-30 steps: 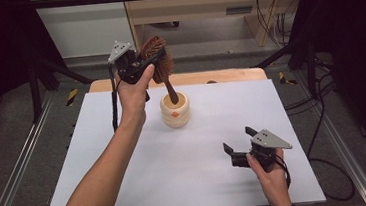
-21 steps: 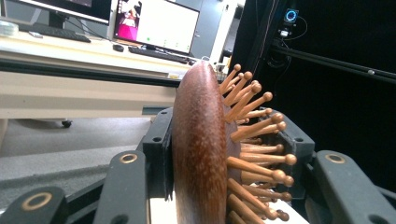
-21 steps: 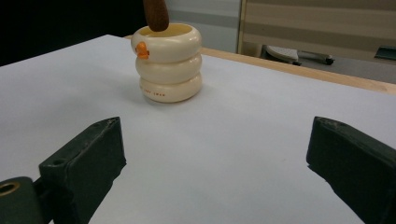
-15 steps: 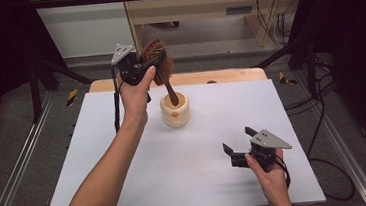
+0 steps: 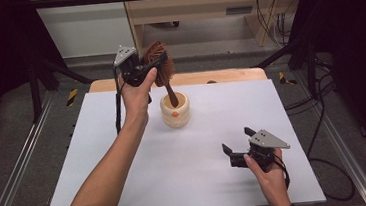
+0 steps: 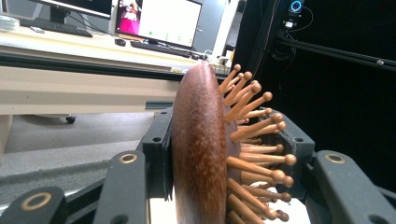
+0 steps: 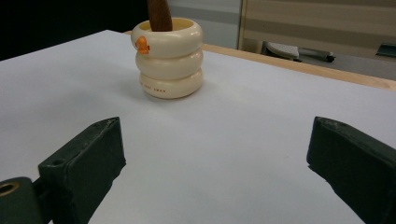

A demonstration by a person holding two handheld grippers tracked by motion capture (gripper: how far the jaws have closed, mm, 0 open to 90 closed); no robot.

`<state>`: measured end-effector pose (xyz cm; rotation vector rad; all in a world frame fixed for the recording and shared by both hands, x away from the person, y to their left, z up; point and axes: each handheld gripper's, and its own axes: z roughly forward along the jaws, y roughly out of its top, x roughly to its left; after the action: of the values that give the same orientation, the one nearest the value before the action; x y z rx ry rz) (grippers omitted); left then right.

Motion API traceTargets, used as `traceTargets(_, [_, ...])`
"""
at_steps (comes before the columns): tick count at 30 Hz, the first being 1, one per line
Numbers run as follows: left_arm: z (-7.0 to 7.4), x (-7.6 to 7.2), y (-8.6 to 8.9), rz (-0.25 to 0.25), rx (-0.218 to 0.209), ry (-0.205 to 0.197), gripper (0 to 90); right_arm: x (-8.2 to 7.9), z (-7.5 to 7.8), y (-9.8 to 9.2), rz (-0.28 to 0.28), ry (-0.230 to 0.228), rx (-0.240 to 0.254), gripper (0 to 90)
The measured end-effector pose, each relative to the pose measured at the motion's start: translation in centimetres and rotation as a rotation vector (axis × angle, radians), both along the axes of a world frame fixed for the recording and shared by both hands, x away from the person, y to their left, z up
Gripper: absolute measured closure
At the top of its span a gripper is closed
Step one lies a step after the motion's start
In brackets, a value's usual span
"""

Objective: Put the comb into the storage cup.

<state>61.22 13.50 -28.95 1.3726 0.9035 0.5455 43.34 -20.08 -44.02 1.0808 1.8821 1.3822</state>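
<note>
So, wooden hairbrush (image 5: 159,60) clamped by the left gripper (image 5: 140,70)
Its handle is sunk in the cream cup (image 5: 175,110) below; right gripper (image 5: 235,146) is held wide open, well apart.

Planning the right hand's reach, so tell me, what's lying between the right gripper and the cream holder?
Nothing: in the right gripper view, only bare white table lies between the open right gripper and the cream holder.

Wooden hairbrush (image 5: 159,65) handle-down in cream cup (image 5: 175,114)
</note>
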Motion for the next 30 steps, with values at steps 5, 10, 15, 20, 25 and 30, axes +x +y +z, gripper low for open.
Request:
traceTargets(5, [-0.5, 0.3, 0.0, -0.008, -0.007, 0.006, 49.3, 0.0, 0.0, 0.0, 0.001, 0.001, 0.004, 4.4])
traceTargets(10, [-1.1, 0.5, -0.1, -0.010, -0.008, 0.013, 49.3, 0.1, 0.0, 0.0, -0.004, 0.007, -0.004, 4.5])
traceTargets(15, [-1.5, 0.6, -0.3, -0.010, -0.003, 0.018, 49.3, 0.1, -0.1, 0.0, -0.002, 0.003, -0.007, 4.3])
traceTargets(20, [-1.9, 0.8, -0.4, -0.011, -0.003, 0.023, 49.3, 0.0, -0.1, 0.1, 0.000, 0.005, -0.009, 4.2])
traceTargets(25, [-2.3, 0.9, -0.6, -0.012, -0.001, 0.031, 49.3, 0.0, 0.0, 0.1, 0.001, 0.002, -0.015, 4.2])
traceTargets(30, [-2.6, 0.9, -0.7, -0.014, -0.004, 0.034, 49.3, 0.1, 0.0, 0.1, 0.001, 0.003, -0.012, 4.2])
